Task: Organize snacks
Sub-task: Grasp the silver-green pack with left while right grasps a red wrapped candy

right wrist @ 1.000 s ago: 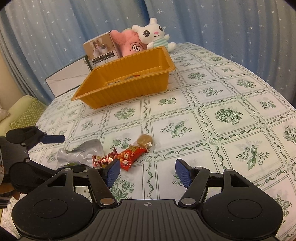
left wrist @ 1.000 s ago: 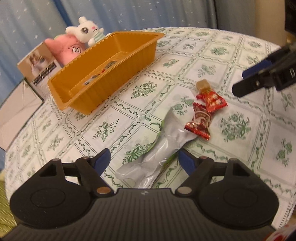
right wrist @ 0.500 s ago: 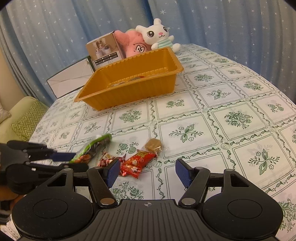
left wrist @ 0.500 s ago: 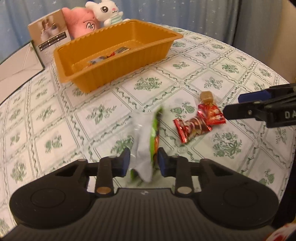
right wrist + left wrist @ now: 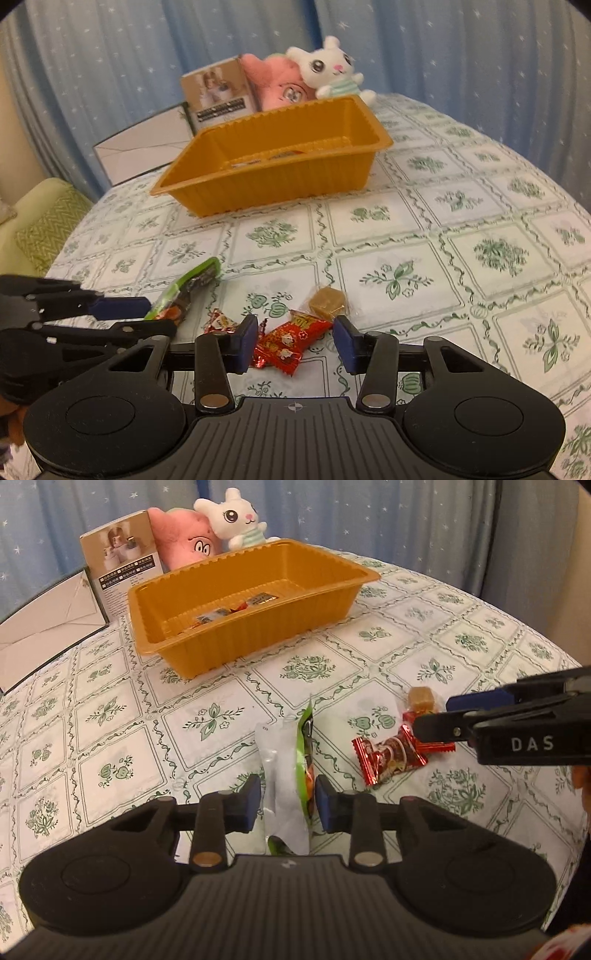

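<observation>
Jaws angled down, pouch (image 5: 286,775) between

A home: plush toys (image 5: 229,520), starry curtains (image 5: 461,55), patterned tablecloth (image 5: 480,221).

A silver-and-green snack pouch (image 5: 286,775) stands on edge, lifted at its near end, its far tip toward the orange tray (image 5: 258,635). Just to its right two red candy wrappers (image 5: 391,755) lie flat on the tabletop (image 5: 110,716), touching, with a caramel cube in clear wrap (image 5: 421,698) just beyond them. The ribbed tray sits farther back with a few small wrapped snacks (image 5: 232,609) on its floor.
</observation>
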Available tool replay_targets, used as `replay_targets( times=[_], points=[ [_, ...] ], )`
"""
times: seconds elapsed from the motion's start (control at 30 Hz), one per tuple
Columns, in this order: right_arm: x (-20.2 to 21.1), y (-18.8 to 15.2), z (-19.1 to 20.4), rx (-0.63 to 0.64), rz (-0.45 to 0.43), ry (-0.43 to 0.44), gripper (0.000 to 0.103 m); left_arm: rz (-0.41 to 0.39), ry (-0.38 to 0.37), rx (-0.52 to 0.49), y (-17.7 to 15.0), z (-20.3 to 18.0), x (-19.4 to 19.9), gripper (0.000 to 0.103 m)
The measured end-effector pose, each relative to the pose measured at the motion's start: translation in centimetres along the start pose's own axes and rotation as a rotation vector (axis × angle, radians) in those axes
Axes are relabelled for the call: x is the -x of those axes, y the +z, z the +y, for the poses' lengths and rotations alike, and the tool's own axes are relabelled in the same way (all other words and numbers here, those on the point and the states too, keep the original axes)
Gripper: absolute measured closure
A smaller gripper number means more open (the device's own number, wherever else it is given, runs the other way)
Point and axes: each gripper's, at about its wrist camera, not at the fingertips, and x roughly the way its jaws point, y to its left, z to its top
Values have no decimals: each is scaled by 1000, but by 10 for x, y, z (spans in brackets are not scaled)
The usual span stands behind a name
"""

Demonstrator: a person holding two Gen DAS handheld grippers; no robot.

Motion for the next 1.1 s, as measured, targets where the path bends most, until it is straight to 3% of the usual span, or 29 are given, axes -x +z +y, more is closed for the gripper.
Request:
replay_targets(
  times=[0.33,0.73,0.9,1.1],
  points=[
    [-6,-3,4,34,24,-24,78,-1,17,-3,0,-1,-5,69],
    [-2,-5,4,76,18,-58,78,19,-10,39,3,0,-12,69],
    [-4,-5,5,90,13,-62,78,24,-24,79,3,1,-12,74],
    [-3,-7,7,105,10,-68,78,8,2,97,4,-2,-8,76]
  ],
)
